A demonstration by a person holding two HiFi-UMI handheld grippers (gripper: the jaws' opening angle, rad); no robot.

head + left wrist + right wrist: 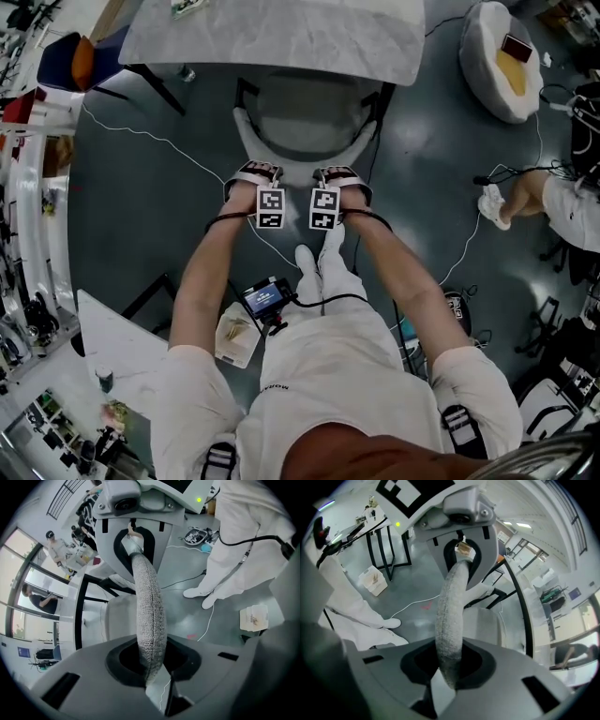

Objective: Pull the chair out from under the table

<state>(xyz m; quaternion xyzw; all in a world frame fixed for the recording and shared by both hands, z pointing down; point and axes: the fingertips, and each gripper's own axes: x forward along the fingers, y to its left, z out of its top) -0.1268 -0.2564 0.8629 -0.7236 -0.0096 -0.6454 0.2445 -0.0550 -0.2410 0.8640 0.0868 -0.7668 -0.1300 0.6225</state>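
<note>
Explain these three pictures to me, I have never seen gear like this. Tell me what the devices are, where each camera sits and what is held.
There is no robot here. A person in white holds a hand-operated claw in each hand. The head view comes from a camera on the person's head, looking down at the left claw, the right claw, a chair and the pale table that partly covers its seat. The other two views come from a camera riding on each claw. Each shows jaws shut on the chair's padded grey backrest rim, side by side. The patterned cubes are parts of the claws.
</note>
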